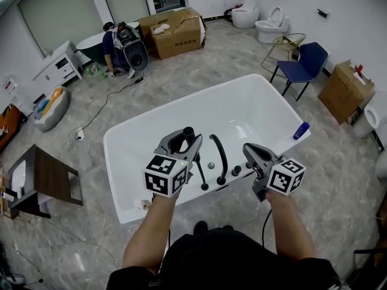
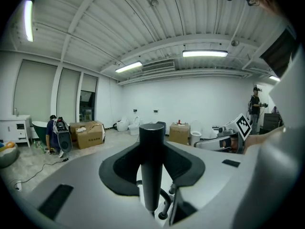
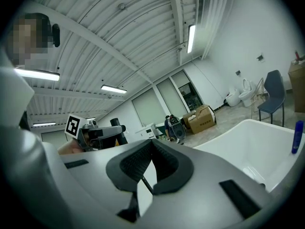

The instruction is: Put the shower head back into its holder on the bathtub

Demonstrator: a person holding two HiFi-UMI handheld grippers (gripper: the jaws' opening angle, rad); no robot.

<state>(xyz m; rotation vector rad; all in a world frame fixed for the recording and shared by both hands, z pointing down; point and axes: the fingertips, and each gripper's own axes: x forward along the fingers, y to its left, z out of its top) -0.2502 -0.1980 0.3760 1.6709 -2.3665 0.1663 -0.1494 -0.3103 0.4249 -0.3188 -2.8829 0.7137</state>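
Note:
A white bathtub [image 1: 121, 156] lies below me. On its near rim stand a black curved spout [image 1: 219, 153] and some black fittings [image 1: 221, 180]. My left gripper [image 1: 184, 142] is shut on the black shower head [image 1: 188, 133], which stands upright between the jaws above that rim. Its thin hose [image 1: 199, 173] runs down to a fitting. In the left gripper view the shower head [image 2: 152, 166] fills the gap between the pads. My right gripper [image 1: 249, 151] hovers to the right of the spout, its jaws [image 3: 151, 144] shut with nothing in them. The tub [image 3: 248, 147] shows beyond.
A blue bottle [image 1: 301, 130] stands on the tub's right rim. A blue chair [image 1: 305, 62] and a cardboard box [image 1: 344, 89] are at the far right, and a dark side table [image 1: 48, 177] at the left. A person [image 1: 115, 44] crouches by boxes [image 1: 175, 32] far behind.

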